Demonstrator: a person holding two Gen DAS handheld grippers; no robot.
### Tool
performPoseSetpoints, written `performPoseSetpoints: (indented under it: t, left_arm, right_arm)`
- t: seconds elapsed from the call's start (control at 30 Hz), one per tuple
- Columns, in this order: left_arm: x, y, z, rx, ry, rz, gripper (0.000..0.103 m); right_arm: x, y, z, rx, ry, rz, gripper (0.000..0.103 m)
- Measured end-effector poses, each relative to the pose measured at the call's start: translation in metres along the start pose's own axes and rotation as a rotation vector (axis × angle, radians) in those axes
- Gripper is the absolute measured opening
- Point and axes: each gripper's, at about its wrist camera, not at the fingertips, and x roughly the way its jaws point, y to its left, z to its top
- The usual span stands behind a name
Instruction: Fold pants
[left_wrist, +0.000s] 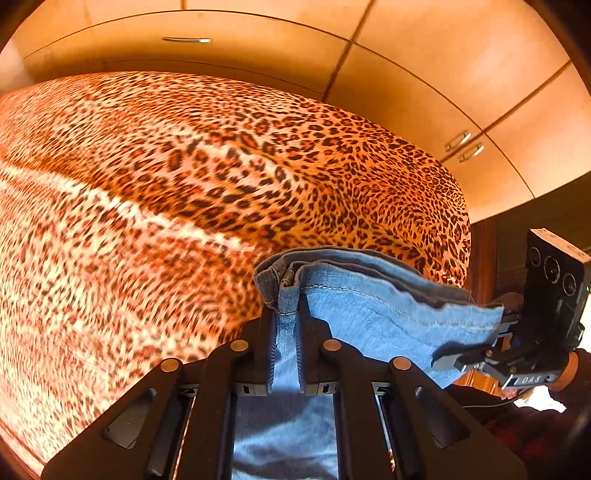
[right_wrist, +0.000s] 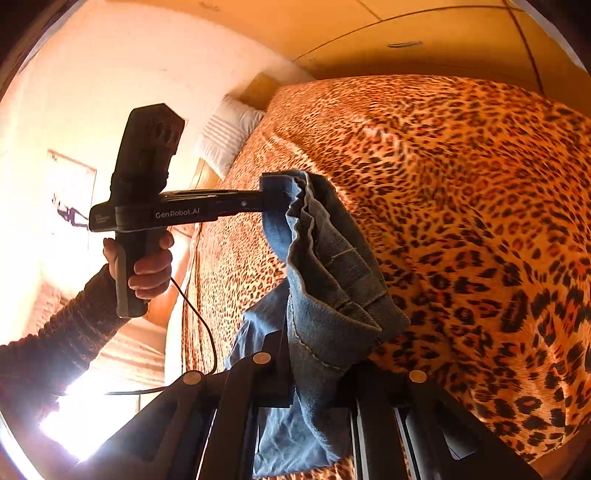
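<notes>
Here both grippers — left gripper (left_wrist: 287, 325), right gripper (right_wrist: 314, 369) — pinch the faded blue denim pants (left_wrist: 369, 295); we judge them soft, heavyish — hold the hem.

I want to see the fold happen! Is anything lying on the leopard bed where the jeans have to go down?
Nothing visible is in the way. The left gripper and right gripper both pinch the jeans above the leopard bedspread, which looks bare. Only a white pillow sits at the far end.
</notes>
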Motion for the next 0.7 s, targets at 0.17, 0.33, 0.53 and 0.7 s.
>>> performPoseSetpoints:
  t: [0.17,0.33,0.53,0.7]
  left_arm:
    - [-0.018,0.030,-0.059,-0.128,-0.030,0.014,0.007]
    - [0.001,0.055,-0.144,-0.313,0.074,0.099,0.008]
    - [0.000,0.062,-0.248,-0.512,0.156,0.165,0.011]
    - [-0.026,0.044,-0.326,-0.820,0.026,0.044,0.046]
  right_arm:
    - [0.030,0.063,-0.022,-0.225,0.128,-0.026,0.007]
    - [0.084,0.105,-0.080,-0.473,0.363,-0.112,0.017]
    - [0.127,0.120,-0.160,-0.656,0.704,-0.143,0.033]
    - [0.089,0.107,-0.105,-0.529,0.602,-0.123,0.044]
